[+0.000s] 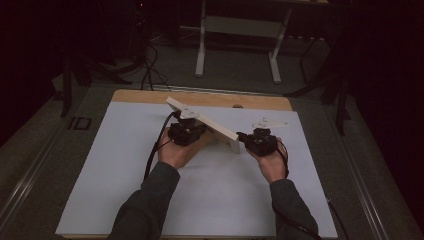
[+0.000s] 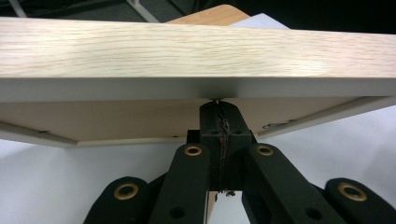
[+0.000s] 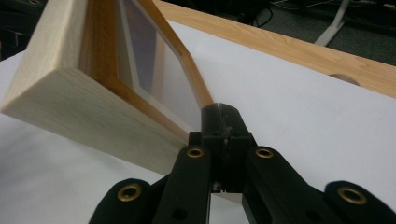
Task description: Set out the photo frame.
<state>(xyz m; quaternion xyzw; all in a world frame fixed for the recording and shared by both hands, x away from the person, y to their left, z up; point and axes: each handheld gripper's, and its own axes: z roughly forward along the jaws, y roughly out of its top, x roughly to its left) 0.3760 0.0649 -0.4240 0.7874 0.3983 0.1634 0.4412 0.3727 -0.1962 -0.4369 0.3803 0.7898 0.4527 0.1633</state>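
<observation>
Here, wooden picture frame (image 1: 202, 124) stood tilted on white table (image 1: 125, 175) between both tools. Left tool (image 1: 186, 131) jaws pressed together beneath frame; right tool (image 1: 246, 137) jaws closed at its corner.

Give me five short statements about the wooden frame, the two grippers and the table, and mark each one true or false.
1. The wooden frame lies flat on the white sheet. False: it is tilted up on one edge.
2. The left gripper has its jaws together under the frame's edge. True.
3. The right gripper is spread wide open. False: its jaws are shut at the frame's corner.
4. A strip of bare wooden tabletop shows beyond the white sheet. True.
5. The frame has a red plastic border. False: it is pale wood.
</observation>
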